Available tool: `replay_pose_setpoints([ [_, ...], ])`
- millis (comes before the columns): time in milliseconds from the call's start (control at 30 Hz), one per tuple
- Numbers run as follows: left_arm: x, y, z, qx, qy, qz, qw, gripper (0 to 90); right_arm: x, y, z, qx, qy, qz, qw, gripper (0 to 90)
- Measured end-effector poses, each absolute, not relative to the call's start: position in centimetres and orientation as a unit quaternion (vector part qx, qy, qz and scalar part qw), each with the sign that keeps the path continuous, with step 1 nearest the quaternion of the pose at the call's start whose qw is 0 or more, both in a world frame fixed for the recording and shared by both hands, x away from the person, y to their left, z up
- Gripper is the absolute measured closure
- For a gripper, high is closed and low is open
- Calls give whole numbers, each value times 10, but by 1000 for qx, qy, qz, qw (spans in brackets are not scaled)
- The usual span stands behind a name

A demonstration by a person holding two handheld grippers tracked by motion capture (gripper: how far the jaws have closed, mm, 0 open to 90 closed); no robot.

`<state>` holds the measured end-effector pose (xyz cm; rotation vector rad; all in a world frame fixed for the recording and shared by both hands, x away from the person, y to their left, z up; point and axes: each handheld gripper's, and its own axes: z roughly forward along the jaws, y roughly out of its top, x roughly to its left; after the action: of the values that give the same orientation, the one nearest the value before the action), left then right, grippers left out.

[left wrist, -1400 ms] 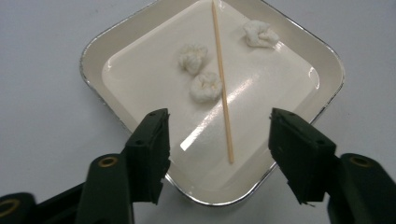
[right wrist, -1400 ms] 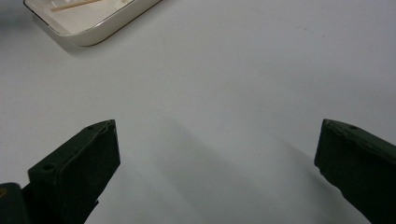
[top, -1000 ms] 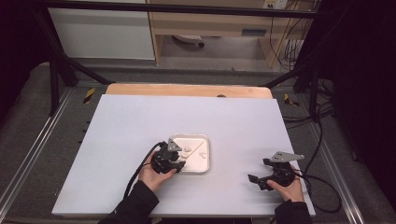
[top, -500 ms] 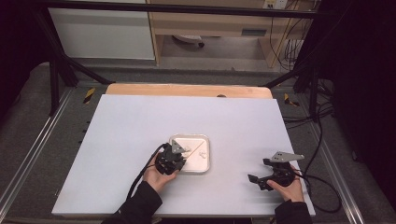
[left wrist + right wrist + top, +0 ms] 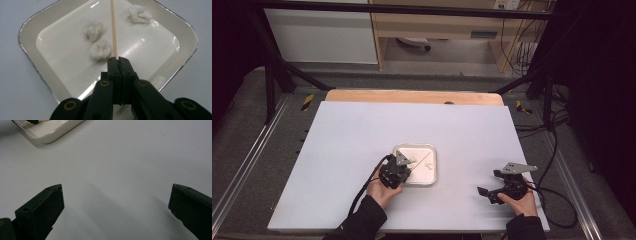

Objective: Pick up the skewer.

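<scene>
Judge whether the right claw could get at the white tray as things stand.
Probably yes: the right claw is open, and bare table lies between it and the tray, though the left claw holds a skewer there.

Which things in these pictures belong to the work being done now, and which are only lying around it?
Part of the work:
- thin wooden skewer, clamped in the left gripper, whose jaws have just been closing
- three white doughy lumps
- white square tray with rounded corners

Only lying about:
- right gripper, open over bare table
- pale grey table top
- light wooden board at the far edge
</scene>
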<state>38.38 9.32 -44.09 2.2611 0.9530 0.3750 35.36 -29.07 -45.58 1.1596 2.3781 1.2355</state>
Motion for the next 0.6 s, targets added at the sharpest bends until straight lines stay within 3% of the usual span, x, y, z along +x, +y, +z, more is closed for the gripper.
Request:
replay_pose_setpoints([
  [600, 375, 107, -423, 850, 350, 147, 365, 888, 353, -288, -455, 391, 812, 418, 114, 7],
])
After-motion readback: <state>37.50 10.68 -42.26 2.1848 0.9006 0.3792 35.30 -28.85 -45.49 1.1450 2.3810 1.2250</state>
